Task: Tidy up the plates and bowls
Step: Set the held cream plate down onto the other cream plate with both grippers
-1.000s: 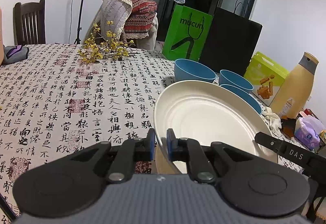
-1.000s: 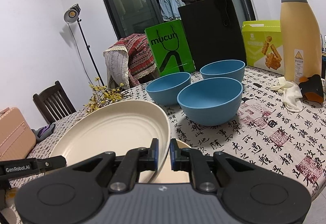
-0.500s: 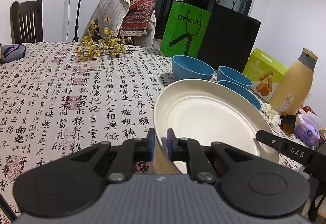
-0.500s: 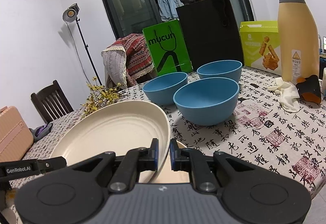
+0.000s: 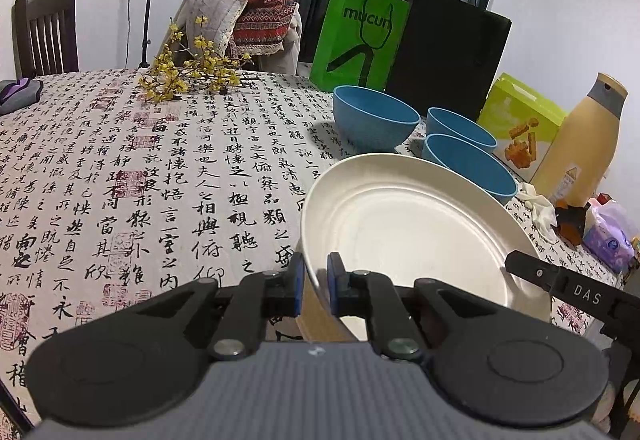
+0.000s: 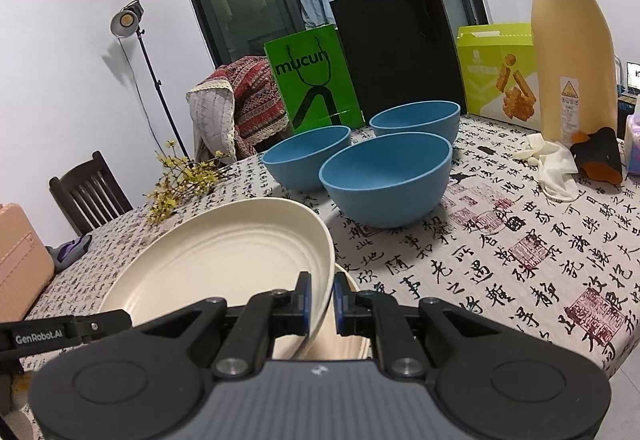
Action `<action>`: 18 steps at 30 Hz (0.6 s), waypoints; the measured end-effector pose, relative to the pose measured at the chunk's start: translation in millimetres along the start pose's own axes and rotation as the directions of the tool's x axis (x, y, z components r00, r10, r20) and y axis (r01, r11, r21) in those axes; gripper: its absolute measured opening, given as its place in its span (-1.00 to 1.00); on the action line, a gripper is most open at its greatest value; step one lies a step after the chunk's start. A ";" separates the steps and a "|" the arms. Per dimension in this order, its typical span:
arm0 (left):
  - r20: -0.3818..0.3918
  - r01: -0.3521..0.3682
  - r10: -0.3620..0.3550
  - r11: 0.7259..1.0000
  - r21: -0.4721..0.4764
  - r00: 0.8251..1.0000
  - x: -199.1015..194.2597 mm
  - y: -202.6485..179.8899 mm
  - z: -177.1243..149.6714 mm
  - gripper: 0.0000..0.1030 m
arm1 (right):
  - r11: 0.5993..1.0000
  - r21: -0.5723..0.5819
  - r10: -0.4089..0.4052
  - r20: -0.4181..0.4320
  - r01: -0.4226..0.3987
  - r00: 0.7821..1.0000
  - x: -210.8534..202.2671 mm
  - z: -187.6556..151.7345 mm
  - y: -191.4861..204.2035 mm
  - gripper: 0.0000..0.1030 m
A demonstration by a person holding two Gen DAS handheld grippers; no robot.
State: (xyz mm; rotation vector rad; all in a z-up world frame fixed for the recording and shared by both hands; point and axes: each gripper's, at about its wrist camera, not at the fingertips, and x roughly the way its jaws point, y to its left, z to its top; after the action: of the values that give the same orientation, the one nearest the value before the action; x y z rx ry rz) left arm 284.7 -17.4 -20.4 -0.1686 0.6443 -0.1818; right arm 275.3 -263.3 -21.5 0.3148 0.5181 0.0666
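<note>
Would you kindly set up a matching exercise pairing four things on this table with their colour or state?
Things:
1. cream plate
2. nearest bowl
3. tall bottle
4. paper bag marked "mucun"

Colour or state:
a. green, standing upright
b. tan with a grey top
c. blue, sitting empty on the tablecloth
d. clamped at its rim by both grippers

Pairs: 1-d, 2-c, 3-b, 4-a
</note>
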 end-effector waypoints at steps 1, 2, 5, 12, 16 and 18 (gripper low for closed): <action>-0.001 -0.001 0.001 1.000 0.002 1.000 0.8 -0.5 -0.4 -0.78 | 1.000 0.001 -0.001 -0.002 0.001 1.000 0.7 -0.7 -0.6 -0.78; -0.002 -0.003 0.003 1.000 0.004 1.000 1.7 -0.8 -1.0 -0.78 | 1.000 0.001 -0.001 -0.004 0.002 1.000 1.6 -1.4 -1.4 -0.78; -0.009 -0.006 0.006 1.000 0.008 1.000 5.0 -1.0 -2.5 -0.78 | 1.000 0.002 -0.005 -0.013 0.005 1.000 4.3 -4.0 -3.6 -0.78; -0.019 -0.018 0.018 0.999 0.027 1.000 13.1 -3.3 -7.8 -0.77 | 1.000 -0.002 -0.018 -0.029 0.018 0.999 11.0 -9.6 -6.6 -0.78; -0.013 -0.044 0.045 0.997 0.064 0.999 17.8 -9.0 -12.1 -0.76 | 0.998 -0.037 -0.042 -0.031 0.041 0.999 15.4 -13.5 -4.3 -0.78; -0.002 -0.064 0.064 0.994 0.091 0.998 20.2 -13.1 -15.3 -0.74 | 0.996 -0.068 -0.061 -0.026 0.059 0.998 16.9 -16.3 -0.7 -0.78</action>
State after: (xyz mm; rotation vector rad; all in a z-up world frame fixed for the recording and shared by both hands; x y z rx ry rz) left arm 289.7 -36.0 -41.4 -0.0596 0.6447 -0.1494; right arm 281.9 -257.0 -43.1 0.2325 0.5517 0.0307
